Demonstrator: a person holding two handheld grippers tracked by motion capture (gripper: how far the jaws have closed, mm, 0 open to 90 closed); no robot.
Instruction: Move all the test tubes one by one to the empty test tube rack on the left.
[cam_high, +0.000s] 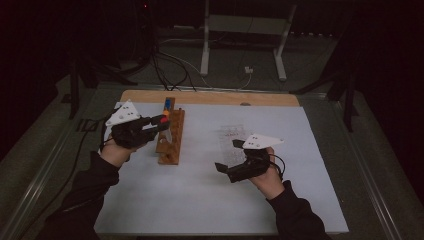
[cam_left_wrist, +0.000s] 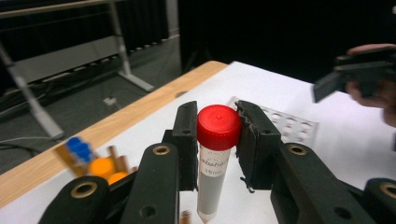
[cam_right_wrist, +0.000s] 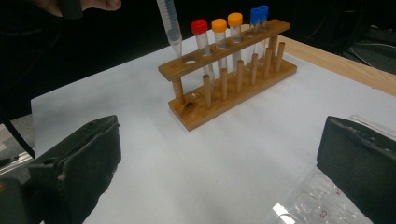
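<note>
The left gripper (cam_left_wrist: 218, 135) is clamped on a tube (cam_left_wrist: 214, 184) just under its red cap (cam_left_wrist: 218, 127), and the tube hangs upright, its long axis running straight down from the jaws to a pointed tip. In the right gripper view that tip (cam_right_wrist: 175, 45) sits just above and slightly behind the empty end hole (cam_right_wrist: 189, 61) of the rack (cam_right_wrist: 229, 65), so the coming move looks like a short shift toward the hole and then a straight descent along the tube's own axis. The left hand is clearly the nearer one; the right gripper (cam_high: 235, 156) stands well apart from the rack, jaws wide and holding nothing, over a clear plastic tray (cam_right_wrist: 322, 205). The tube is smooth, translucent plastic with printed lettering and a ribbed screw cap. The rack is varnished wood, a drilled top bar on round dowels above a dimpled base, already carrying tubes with red, orange and blue caps. The tabletop (cam_high: 190, 195) is a matt white sheet over a wooden board.
</note>
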